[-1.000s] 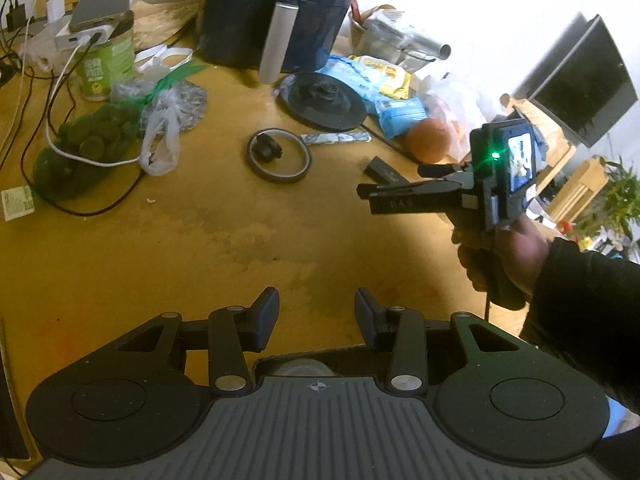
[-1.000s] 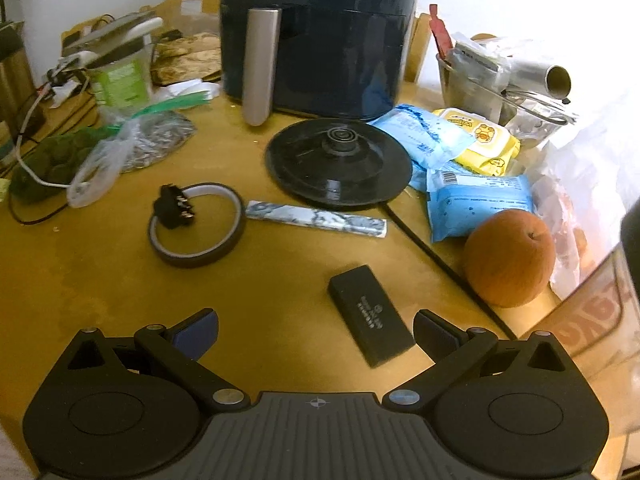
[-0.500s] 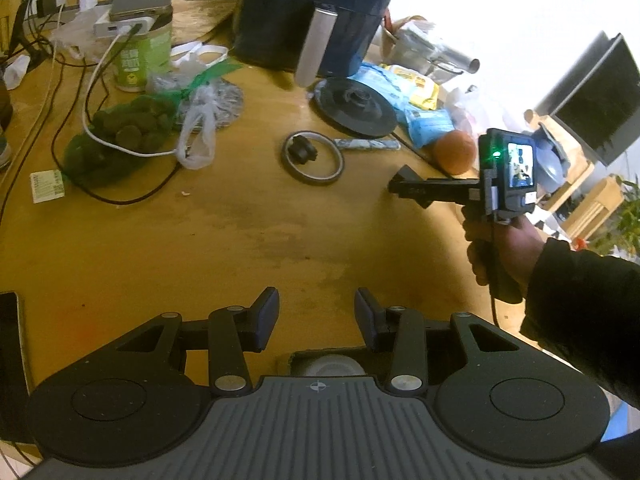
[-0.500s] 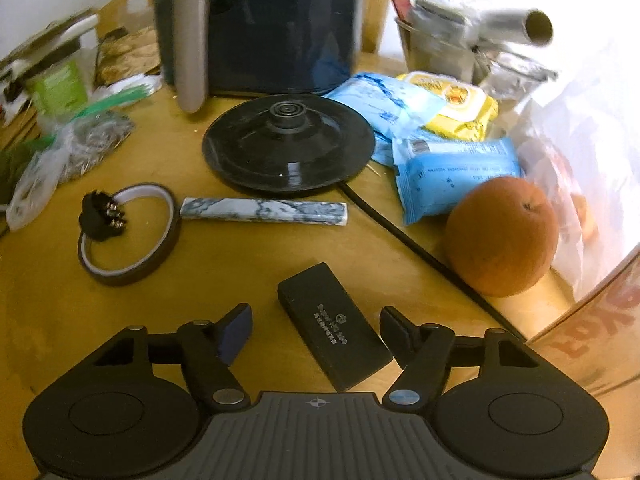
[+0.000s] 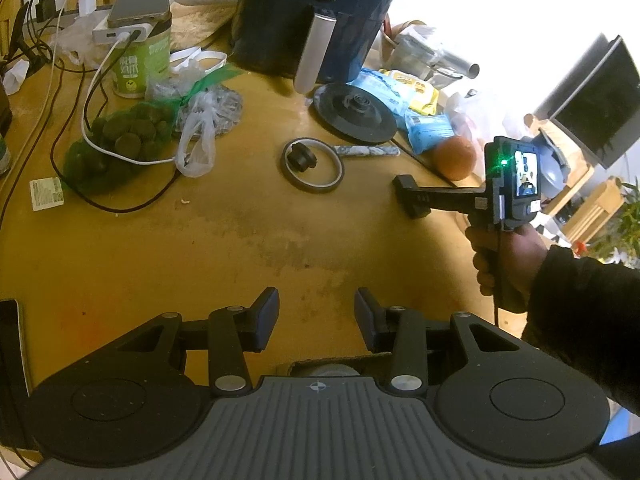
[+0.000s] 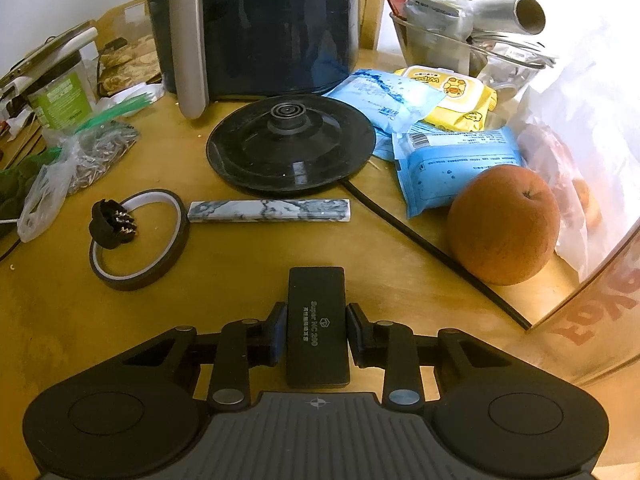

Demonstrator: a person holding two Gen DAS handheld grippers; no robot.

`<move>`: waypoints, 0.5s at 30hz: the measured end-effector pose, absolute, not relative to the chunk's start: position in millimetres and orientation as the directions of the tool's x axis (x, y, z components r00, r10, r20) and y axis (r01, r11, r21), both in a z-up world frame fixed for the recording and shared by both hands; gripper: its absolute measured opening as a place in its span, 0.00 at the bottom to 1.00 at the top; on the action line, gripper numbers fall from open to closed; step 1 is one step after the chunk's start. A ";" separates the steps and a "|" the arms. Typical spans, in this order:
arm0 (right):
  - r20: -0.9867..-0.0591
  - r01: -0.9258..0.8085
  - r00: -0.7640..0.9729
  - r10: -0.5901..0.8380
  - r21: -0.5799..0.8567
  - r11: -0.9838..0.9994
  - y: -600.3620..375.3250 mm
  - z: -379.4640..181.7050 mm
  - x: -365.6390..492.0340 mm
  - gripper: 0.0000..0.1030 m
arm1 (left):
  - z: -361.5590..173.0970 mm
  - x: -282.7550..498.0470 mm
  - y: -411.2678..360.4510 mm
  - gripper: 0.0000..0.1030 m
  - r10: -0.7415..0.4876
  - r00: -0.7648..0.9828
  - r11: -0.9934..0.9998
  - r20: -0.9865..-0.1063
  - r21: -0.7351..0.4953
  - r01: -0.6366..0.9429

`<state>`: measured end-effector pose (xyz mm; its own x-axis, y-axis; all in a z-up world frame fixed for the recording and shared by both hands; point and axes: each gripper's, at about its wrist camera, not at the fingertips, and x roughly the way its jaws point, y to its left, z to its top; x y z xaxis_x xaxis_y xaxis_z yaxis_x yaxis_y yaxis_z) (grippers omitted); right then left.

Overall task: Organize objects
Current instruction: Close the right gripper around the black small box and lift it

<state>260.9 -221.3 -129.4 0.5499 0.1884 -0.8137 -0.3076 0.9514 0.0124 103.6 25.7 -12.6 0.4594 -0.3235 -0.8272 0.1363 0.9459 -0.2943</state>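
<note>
The left gripper [image 5: 316, 316] hovers part-open with nothing between its pads. The right gripper [image 6: 316, 330], angled down in a sleeved hand [image 5: 506, 256], is closing, its pads seemingly touching the black case [image 6: 317, 320].

Worn, stained wooden table [image 6: 240, 280], pretty cluttered. The landmark is the black kettle base [image 6: 291, 148]: a dark blue air fryer [image 6: 256, 28] sits right behind it, and a marbled bar [image 6: 269, 211] lies just in front. Left of the bar there's 1 tape roll [image 6: 138, 240]. An orange [image 6: 503, 226] sits front-right, 2 blue wipe packs [image 6: 452, 162] right beside the base, and a slim black box [image 6: 317, 326] nearest the camera.
</note>
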 end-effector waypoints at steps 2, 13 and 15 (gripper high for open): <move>-0.817 -0.319 0.539 0.206 0.029 0.947 -222.5 -126.2 258.3 0.33 | -12.0 103.7 24.5 0.40 -0.325 0.461 0.945 -0.826 -0.293 0.143; -0.798 -0.345 0.521 0.304 0.129 0.930 -233.6 -91.3 233.9 0.33 | -10.5 111.2 14.6 0.40 -0.333 0.464 0.943 -0.821 -0.278 0.185; -0.793 -0.340 0.519 0.320 0.152 0.928 -237.4 -84.2 228.3 0.33 | -9.0 113.9 12.7 0.40 -0.334 0.469 0.942 -0.817 -0.272 0.196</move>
<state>228.3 -237.4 -84.2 0.5188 0.3203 -0.7926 -0.3401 0.9279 0.1524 113.9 12.7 -9.0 0.4693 -0.3341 -0.8174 0.1961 0.9420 -0.2724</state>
